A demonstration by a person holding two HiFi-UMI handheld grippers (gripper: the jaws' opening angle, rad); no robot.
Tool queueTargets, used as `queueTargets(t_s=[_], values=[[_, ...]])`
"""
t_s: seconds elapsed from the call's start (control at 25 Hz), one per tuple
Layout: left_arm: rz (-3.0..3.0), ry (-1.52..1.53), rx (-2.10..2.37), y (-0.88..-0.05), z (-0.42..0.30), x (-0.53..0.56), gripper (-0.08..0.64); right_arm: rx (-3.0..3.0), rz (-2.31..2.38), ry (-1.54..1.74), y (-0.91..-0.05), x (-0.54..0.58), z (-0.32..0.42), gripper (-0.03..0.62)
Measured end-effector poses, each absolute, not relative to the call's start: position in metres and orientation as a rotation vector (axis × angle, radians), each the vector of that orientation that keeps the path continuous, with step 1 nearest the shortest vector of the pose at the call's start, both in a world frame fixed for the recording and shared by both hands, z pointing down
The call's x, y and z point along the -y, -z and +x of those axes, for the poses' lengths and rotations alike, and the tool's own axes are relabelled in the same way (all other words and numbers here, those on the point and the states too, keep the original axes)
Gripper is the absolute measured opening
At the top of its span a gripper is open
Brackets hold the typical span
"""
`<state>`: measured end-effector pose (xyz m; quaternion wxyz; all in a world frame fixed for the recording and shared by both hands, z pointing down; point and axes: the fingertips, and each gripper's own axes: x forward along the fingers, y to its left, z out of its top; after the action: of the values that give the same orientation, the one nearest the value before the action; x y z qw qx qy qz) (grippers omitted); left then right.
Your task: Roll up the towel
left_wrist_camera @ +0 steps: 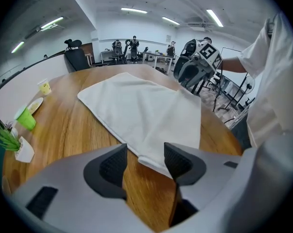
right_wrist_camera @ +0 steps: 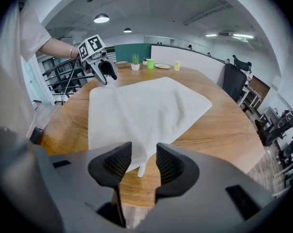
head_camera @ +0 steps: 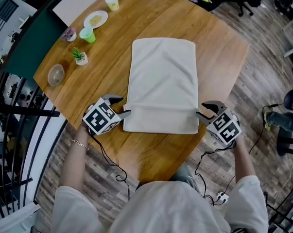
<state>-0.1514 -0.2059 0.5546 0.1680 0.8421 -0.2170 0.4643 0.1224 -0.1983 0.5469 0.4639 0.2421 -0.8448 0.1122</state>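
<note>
A white towel (head_camera: 163, 81) lies flat on the round wooden table (head_camera: 224, 52), long side running away from me, with a crease across it near the near edge. My left gripper (head_camera: 125, 106) is at the towel's near left corner. In the left gripper view its jaws stand apart, with the corner of the towel (left_wrist_camera: 141, 115) between them and neither pad pressing it. My right gripper (head_camera: 201, 109) is at the near right corner. In the right gripper view a tip of the towel (right_wrist_camera: 141, 110) hangs loose in the gap between its parted jaws.
At the table's far left stand a bowl (head_camera: 55, 74), a small potted plant (head_camera: 79, 56), a green cup (head_camera: 87, 34), a plate (head_camera: 95, 19) and a yellow cup (head_camera: 112, 2). The table's near edge runs just below the towel. Office chairs stand beyond the table.
</note>
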Motion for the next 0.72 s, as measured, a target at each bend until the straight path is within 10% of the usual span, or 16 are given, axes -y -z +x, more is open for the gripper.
queueTargets(t_s=[0.72], values=[[2.535, -1.771, 0.232, -0.571, -0.131, 0.086, 0.211, 1.951, 0.249, -0.087, -0.571, 0.087, 0.09, 0.149]])
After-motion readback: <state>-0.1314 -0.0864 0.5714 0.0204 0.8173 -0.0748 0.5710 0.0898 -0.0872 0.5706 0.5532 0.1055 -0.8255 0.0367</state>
